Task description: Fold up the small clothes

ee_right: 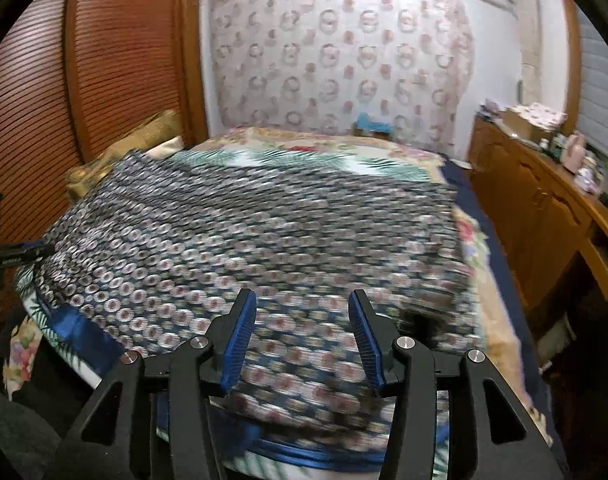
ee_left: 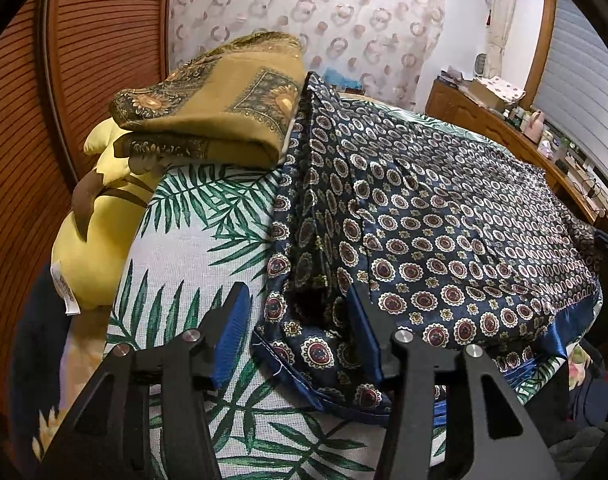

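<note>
Bed [ee_left: 191,216] — navy scarf [ee_left: 444,232] spread; both grippers' fingers [ee_right: 239,340] parted.

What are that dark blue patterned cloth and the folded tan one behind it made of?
The patterned cloth looks like satin or silk: its plain blue border shines and it drapes in soft folds. The folded tan cloth looks matte and thicker, perhaps wool or a cotton weave, fringed along its top edge.

1. Between our left gripper's [ee_left: 299,332] fingers, the navy patterned cloth [ee_left: 444,240] looks silky, with a glossy blue satin border.
2. Left of those fingers, the leaf-print bedcover [ee_left: 207,240] is a matt, finely textured weave.
3. Our fingers are matt black plastic with ribbed blue pads [ee_left: 233,336] and shiny metal pins.
4. Beyond our right gripper [ee_right: 301,336], on its right side, the wooden cabinet [ee_right: 532,216] shows a soft sheen.
</note>
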Motion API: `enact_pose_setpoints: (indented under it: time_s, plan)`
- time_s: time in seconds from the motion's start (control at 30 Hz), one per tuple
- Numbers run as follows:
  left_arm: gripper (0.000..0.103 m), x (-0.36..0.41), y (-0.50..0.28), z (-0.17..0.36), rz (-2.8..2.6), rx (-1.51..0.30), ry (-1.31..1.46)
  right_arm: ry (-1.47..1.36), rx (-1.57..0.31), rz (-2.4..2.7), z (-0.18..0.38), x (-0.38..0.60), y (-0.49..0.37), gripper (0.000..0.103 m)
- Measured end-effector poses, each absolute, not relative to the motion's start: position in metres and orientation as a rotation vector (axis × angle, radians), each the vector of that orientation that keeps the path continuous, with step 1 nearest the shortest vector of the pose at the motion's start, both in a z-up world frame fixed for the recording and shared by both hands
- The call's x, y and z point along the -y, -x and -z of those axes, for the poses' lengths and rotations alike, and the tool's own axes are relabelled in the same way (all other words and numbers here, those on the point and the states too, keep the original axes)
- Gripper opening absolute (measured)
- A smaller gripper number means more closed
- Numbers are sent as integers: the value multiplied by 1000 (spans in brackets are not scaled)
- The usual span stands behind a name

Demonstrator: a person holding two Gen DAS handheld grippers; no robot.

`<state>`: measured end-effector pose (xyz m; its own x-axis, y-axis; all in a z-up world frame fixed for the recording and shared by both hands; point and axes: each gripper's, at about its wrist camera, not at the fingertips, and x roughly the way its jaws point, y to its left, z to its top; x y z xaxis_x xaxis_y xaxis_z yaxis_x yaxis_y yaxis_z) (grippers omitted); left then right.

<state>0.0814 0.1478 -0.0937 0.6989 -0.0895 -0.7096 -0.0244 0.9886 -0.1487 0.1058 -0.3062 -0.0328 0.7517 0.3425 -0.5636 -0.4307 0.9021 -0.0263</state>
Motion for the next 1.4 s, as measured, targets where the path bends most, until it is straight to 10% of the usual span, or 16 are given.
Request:
enact_pose_setpoints:
  time_s: [0.43,0.77,1.4]
  plan:
    - [51,-147,-80,94,34,-786,144,243,-681,-549,75,238,-137,50]
    - [6,-140,-79,93,107,-794,176,243,-678,-503,95,232,-146,83]
    - [5,-38,-100,-13,394,-571,144,178,-678,-473,81,277,-137,83]
